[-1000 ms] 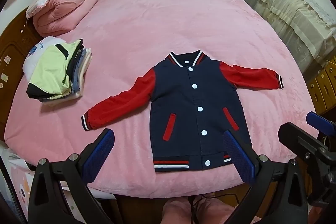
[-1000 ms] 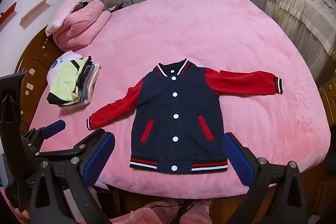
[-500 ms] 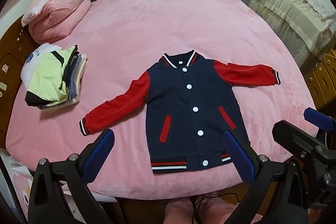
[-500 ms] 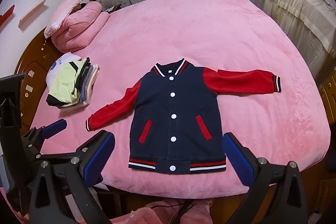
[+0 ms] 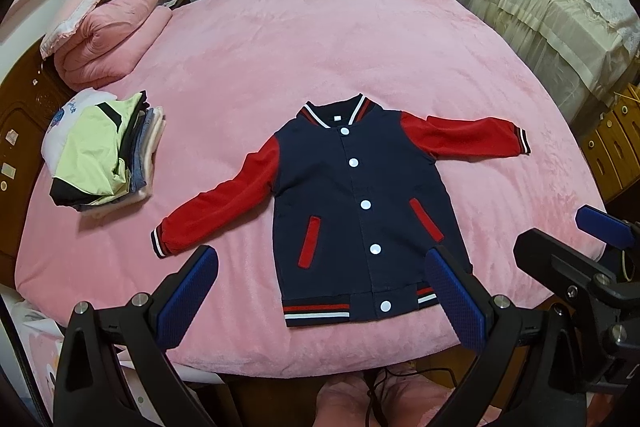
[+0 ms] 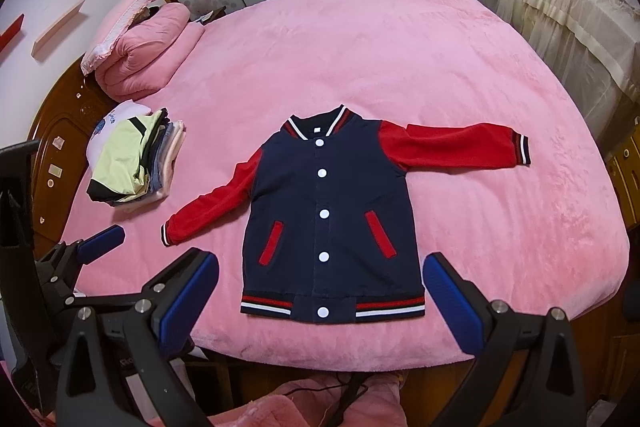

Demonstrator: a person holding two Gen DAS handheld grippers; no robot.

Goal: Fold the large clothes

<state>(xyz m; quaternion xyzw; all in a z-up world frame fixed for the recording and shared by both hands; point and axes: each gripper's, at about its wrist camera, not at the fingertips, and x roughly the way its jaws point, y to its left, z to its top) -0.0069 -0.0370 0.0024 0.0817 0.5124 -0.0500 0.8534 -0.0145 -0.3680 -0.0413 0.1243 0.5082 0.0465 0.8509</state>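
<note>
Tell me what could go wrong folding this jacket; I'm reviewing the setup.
The navy snap-front jacket with red sleeves lies with its striped hem near the edge of the pink plush bed cover, so a tug may slide it off. Its left-side sleeve reaches toward the stack of folded clothes; a wide sweep could topple that.

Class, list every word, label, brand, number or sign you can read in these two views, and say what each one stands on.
No text can be read.
Blue print on the white garment in the pile of folded clothes: too small and blurred.
Pale stickers on the wooden headboard: nothing legible.
Jacket: no lettering shows, only plain white snaps.
</note>
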